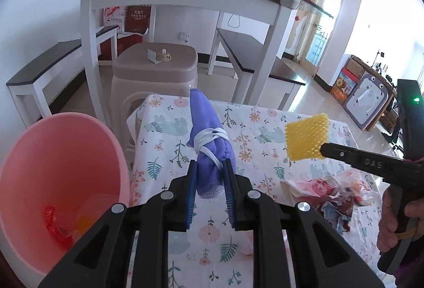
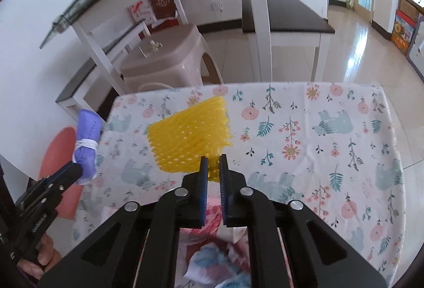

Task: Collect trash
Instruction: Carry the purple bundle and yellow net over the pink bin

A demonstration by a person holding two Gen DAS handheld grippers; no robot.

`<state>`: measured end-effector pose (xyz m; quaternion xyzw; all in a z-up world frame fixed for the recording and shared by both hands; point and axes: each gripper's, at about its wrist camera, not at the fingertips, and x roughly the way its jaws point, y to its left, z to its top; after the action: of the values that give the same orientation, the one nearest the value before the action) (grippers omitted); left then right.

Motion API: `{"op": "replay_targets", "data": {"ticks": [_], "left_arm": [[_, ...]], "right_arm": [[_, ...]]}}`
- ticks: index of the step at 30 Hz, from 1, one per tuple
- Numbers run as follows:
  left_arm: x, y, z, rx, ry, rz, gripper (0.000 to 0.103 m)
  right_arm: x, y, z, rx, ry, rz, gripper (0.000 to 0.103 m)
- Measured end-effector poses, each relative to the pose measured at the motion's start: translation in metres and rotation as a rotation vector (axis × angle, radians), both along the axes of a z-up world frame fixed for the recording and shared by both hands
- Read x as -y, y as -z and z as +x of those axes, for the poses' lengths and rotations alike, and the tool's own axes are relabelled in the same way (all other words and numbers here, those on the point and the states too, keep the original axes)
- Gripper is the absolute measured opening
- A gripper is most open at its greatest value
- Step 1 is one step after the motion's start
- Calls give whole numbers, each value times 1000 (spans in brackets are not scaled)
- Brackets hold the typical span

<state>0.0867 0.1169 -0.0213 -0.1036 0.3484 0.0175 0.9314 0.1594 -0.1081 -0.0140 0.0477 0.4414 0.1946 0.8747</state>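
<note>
Left gripper (image 1: 210,166) clamps a rolled purple face mask (image 1: 209,139) above the floral tablecloth (image 1: 164,134), beside the pink bin (image 1: 61,163). Right gripper (image 2: 212,158), lettered "DAS", pinches yellow foam netting (image 2: 188,129). Crumpled wrappers (image 1: 326,192) lie on the cloth.

Each black plastic tool (image 1: 210,176) has angular linkage arms, round silver rivets and blue ribbed pads (image 1: 193,190); the right tool (image 2: 212,168) looks the same
</note>
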Motion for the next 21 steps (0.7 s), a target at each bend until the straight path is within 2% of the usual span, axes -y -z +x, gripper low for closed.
{"op": "replay_targets", "data": {"ticks": [7,15,21], "left_arm": [[-9,-20,-33,47,-49,33,19],[-39,-35,-75,91,-159,102,19],[-71,-36,-100,89,-249,130,19]], "right_arm": [[-17,-26,-27,83,-70,0,9],[-73,-45,-52,145,-213,-17,9],[-128,-53,-68,193,-331,-56,9]]}}
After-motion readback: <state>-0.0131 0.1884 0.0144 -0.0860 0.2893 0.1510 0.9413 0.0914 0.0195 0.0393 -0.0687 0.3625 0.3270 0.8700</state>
